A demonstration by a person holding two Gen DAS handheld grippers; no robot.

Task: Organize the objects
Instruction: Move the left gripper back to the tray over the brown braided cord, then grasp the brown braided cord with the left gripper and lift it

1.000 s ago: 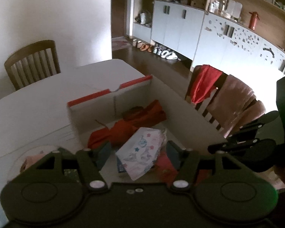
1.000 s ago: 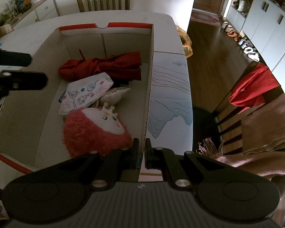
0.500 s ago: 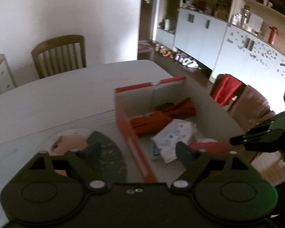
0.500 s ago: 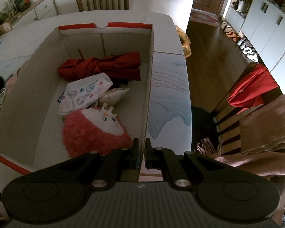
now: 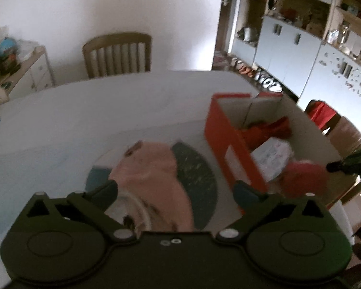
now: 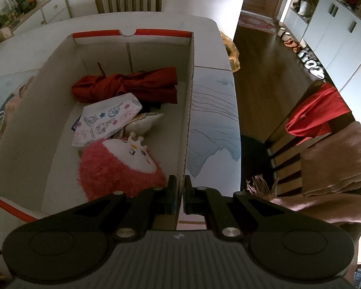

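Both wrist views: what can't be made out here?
- Pink item, left wrist: motion blur; nearer end behind the left gripper, whose jaws are opening, nothing held.
- Dark item under the patterned pouch, right wrist: mostly covered.
- Box near wall, right wrist: right gripper shut on it hides the corner.
- Plush, left wrist: blurred.

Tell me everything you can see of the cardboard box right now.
The cardboard box is open-topped and rectangular, pale inside with red rim strips and red outside. It stands upright on the table. Inside lie a red cloth bundle, a printed pouch and a pink plush toy. The right gripper is shut on its right wall.
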